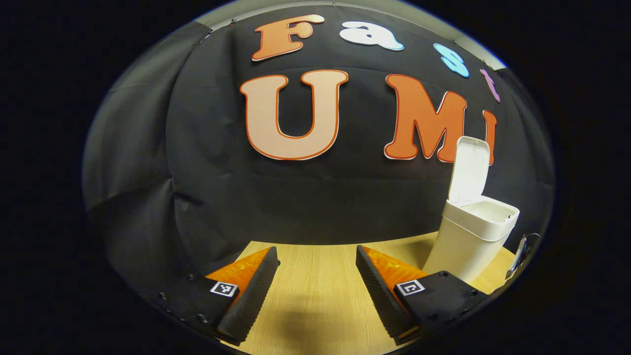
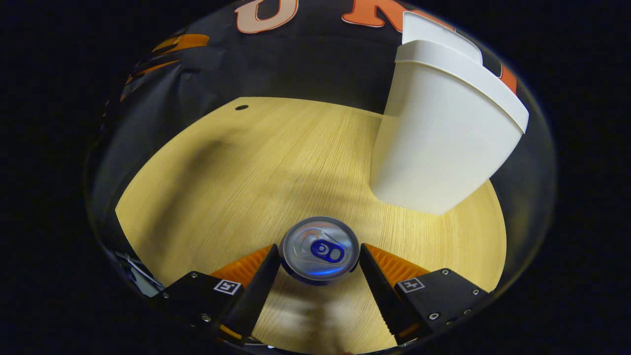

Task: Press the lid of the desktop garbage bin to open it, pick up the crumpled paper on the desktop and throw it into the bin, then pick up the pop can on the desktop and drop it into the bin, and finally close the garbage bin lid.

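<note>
The white desktop bin [image 1: 471, 241] stands on the wooden table at the right of the left gripper view, its lid [image 1: 469, 170] tipped up and open. My left gripper [image 1: 316, 249] hovers open over bare table, well left of the bin. In the right gripper view I look down on the silver top of the pop can [image 2: 319, 250], which stands upright. My right gripper [image 2: 319, 249] is spread wide, with a fingertip close against each side of the can. The bin [image 2: 438, 143] rises just beyond and to the right of the can.
The wooden table [image 2: 236, 182] stretches left of the can, with a small dark hole [image 2: 241, 107] near its far edge. Black cloth walls close off the back and sides.
</note>
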`<state>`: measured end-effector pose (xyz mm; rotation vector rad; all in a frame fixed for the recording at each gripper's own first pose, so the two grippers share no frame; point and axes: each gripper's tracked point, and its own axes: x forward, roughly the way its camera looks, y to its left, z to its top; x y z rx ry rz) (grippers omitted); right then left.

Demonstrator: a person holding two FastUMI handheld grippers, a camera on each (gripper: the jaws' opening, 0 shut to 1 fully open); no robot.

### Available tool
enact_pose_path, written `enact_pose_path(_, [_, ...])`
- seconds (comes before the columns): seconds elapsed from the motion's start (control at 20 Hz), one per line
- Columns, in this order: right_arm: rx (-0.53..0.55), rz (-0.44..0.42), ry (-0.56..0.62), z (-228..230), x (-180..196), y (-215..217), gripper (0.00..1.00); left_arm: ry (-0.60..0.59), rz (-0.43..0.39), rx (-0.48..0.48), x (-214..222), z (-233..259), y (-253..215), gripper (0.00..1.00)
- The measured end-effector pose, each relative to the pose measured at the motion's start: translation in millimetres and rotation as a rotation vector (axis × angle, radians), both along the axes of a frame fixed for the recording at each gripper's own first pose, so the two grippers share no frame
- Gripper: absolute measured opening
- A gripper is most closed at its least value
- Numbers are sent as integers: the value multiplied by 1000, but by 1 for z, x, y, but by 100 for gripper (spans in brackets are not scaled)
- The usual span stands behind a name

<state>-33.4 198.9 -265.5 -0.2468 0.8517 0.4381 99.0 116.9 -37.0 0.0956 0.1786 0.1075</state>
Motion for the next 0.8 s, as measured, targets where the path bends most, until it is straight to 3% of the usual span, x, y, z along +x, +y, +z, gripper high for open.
enact_pose_path(0.15, [13,-5,29,-10,-5,1,99,1,20,-1,-4,-5,8,100])
enact_pose_path(0.2, [22,-10,27,-9,-5,-1,94,4,23,-2,-5,-7,8,100])
enact_pose_path(0.25, [21,-4,23,-9,-3,-1,74,8,25,-4,-7,-9,9,100])
enact_pose_path(0.3, [25,-3,11,-7,0,-1,76,12,27,-8,-9,-10,10,100])
enact_pose_path(0.5, [52,-14,-48,21,4,-4,67,4,35,-13,-16,-6,12,100])
enact_pose_path(0.55, [57,-20,-67,32,5,-7,72,3,33,-11,-17,-4,12,100])
enact_pose_path(0.8, [81,-50,-121,87,-1,-32,72,-2,16,-11,-16,1,5,100])
